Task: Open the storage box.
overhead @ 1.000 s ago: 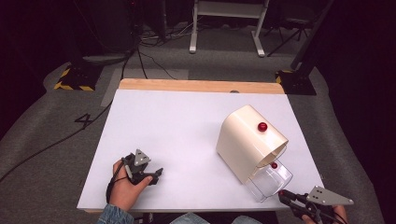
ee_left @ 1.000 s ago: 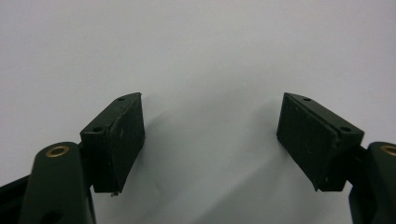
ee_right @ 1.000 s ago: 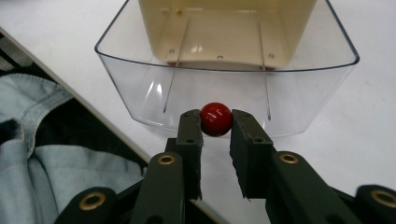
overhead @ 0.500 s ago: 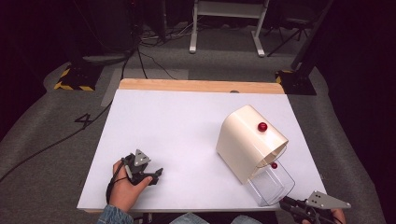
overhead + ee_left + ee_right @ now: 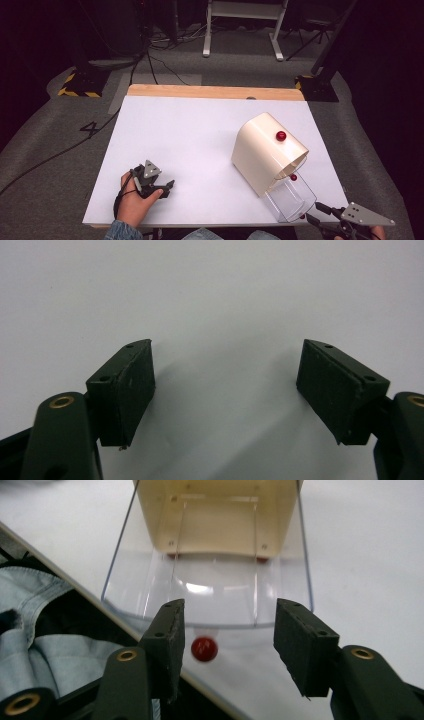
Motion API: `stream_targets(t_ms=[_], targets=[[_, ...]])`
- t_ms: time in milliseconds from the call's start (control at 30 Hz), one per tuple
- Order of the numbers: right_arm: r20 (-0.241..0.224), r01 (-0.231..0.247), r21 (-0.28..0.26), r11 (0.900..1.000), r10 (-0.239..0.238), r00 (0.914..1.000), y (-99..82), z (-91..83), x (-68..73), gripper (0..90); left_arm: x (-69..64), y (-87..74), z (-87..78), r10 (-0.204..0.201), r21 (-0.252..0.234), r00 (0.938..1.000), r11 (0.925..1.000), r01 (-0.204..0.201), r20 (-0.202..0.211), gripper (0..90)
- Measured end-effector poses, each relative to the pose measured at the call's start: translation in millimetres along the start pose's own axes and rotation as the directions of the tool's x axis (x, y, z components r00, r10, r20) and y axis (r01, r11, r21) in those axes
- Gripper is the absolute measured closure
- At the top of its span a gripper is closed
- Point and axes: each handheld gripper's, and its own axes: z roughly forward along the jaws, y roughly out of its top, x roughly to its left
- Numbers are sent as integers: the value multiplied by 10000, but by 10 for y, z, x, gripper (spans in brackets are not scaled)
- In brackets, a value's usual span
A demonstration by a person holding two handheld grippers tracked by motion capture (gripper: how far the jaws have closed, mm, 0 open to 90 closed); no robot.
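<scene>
At lower right, the clear drawer juts from its cream box, seemingly empty. My right fingers stand open beside its red knob. My left fingers are open too.

White table top with wooden far edge; grey carpet, cables beyond.

A white table holds a cream box with a clear drawer pulled out.
</scene>
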Motion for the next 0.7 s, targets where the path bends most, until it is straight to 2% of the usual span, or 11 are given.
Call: stream_targets(t_ms=[133, 200, 333, 400, 433, 533, 700], targets=[[-20, 177, -203, 9996, -178, 9998, 117, 1, -14, 474, 0, 0, 0, 2, -3, 10000, 10000, -2, -1, 235], [-89, 318, -388, 9987, -322, 9994, 235, 38, -15, 479, 1, -1, 0, -3, -7, 10000, 10000, 3, 2, 235], [-227, 344, -632, 9974, -359, 9991, 356, 74, -21, 485, 5, 0, -2, 38, 11, 10000, 10000, -38, 18, 235], [-299, 426, -961, 9945, -457, 9985, 509, 114, -29, 498, 5, 0, -3, 47, 31, 10000, 10000, -47, 26, 235], [-299, 426, -961, 9945, -457, 9985, 509, 114, -29, 498, 5, 0, -3, 47, 31, 10000, 10000, -47, 26, 235], [-417, 613, -1267, 9900, -671, 9969, 672, 180, -33, 563, 6, 0, -3, 80, 7, 10000, 10000, -80, -2, 235], [-465, 603, -1309, 9896, -669, 9967, 747, 302, -36, 642, 7, 0, -2, 87, 5, 10000, 10000, -87, -4, 235]])
